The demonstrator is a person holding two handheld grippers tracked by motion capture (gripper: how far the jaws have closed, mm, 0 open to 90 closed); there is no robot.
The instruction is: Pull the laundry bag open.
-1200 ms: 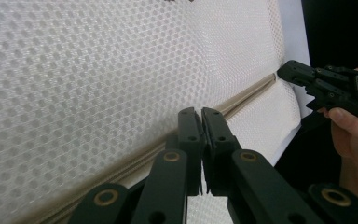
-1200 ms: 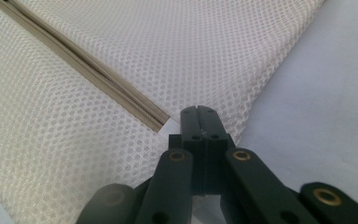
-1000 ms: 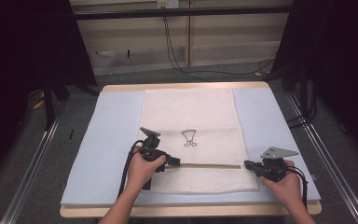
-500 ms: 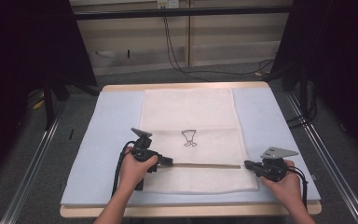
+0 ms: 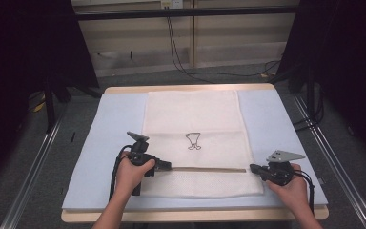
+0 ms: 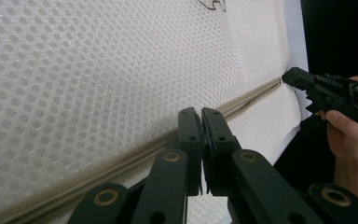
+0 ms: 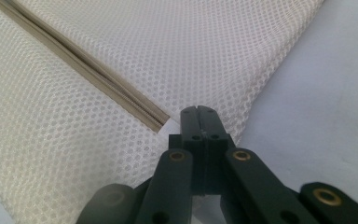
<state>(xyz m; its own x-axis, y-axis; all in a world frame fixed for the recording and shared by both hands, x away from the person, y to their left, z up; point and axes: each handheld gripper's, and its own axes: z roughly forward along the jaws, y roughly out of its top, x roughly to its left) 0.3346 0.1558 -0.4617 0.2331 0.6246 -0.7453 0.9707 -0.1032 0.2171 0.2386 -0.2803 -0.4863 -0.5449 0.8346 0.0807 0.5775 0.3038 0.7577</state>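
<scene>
- Mesh laundry bag (image 5: 198,138) lies flat mid-tabletop, zipper (image 5: 205,169) near the front edge.
- Left gripper (image 5: 164,166) jaws pinching the zipper pull; right gripper (image 5: 253,168) jaws pinching the zipper's end.
- Step, judged: unzipping. Next: drag pull left, right anchoring.

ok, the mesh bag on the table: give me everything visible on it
The mesh bag is a cream-white, honeycomb-net fabric rectangle, lying flat on the pale blue mat, long side running away from the person. A small black line drawing sits near its middle. A beige zipper crosses it near the closer end. The left tool, jaws shut, sits at the zipper's left end; the right tool, also shut, at the bag's right edge by the zipper's end. What either pinches cannot be told.
</scene>
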